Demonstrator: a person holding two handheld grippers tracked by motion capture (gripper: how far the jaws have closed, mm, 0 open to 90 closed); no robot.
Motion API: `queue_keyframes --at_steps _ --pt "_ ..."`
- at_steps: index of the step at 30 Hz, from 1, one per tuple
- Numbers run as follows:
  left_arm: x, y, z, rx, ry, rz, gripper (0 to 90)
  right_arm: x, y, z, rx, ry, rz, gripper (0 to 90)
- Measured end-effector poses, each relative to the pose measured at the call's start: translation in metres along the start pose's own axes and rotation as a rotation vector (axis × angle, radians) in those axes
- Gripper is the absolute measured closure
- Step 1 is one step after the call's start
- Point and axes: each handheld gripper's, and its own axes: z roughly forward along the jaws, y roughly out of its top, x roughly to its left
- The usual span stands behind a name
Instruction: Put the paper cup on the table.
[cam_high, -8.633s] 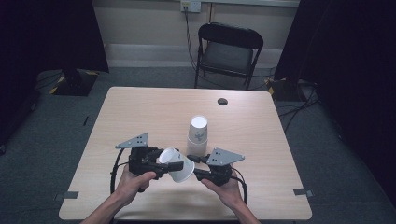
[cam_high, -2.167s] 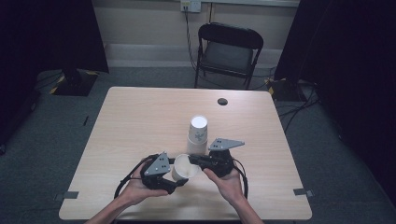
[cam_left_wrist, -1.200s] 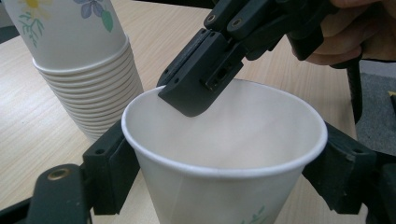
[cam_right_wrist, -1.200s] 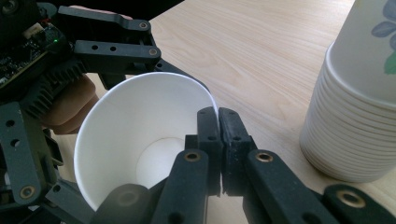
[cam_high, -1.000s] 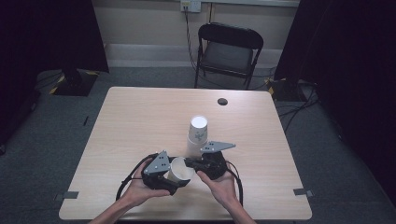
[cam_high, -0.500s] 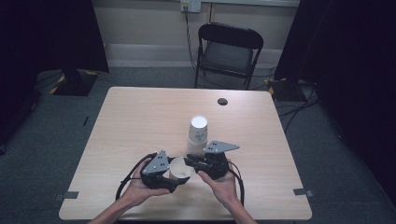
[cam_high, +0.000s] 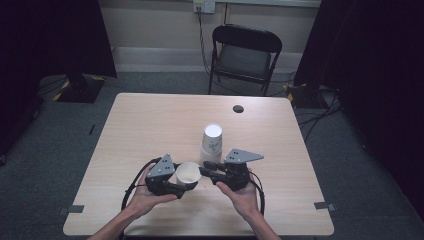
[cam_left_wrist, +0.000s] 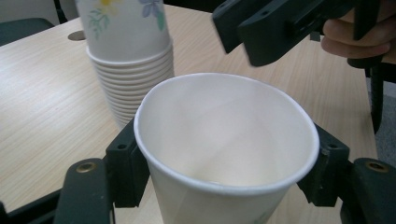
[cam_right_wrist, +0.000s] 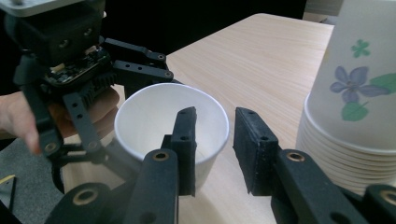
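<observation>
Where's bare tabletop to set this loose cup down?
The table's whole left half is bare, from the stack out to the left edge, and so is the right side past the right gripper. The far edge holds a small dark disc. It is crowded at near centre: stack, held cup, left gripper.

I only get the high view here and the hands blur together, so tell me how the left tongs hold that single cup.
Observer: The left tongs have one jaw on each side of the loose cup, just under its rim, mouth up.
Operator: Report the right tongs.
Observer: The right tongs are open at the cup's near rim, not closed on it.
Operator: Describe the stack.
Observer: The cup stack stands upside down; the top cup has blue and green flower prints.
</observation>
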Motion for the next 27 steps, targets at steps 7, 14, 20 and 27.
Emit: queue_keyframes --at_steps 7,14,20,27 --pt "0.013 0.002 -0.013 -0.034 0.045 -0.042 30.9 -0.004 -0.002 -0.004 -0.01 -0.005 0.004 68.0" --pt "0.028 0.0 -0.031 -0.067 0.136 -0.079 31.0 -0.004 -0.011 -0.007 0.02 -0.029 -0.016 58.0" --pt "0.043 -0.002 -0.043 -0.075 0.198 -0.137 31.7 -0.011 -0.022 -0.019 0.04 -0.072 -0.019 45.3" --pt "0.056 -0.007 -0.047 -0.058 0.25 -0.171 32.1 -0.025 -0.039 -0.038 0.082 -0.15 0.0 34.2"
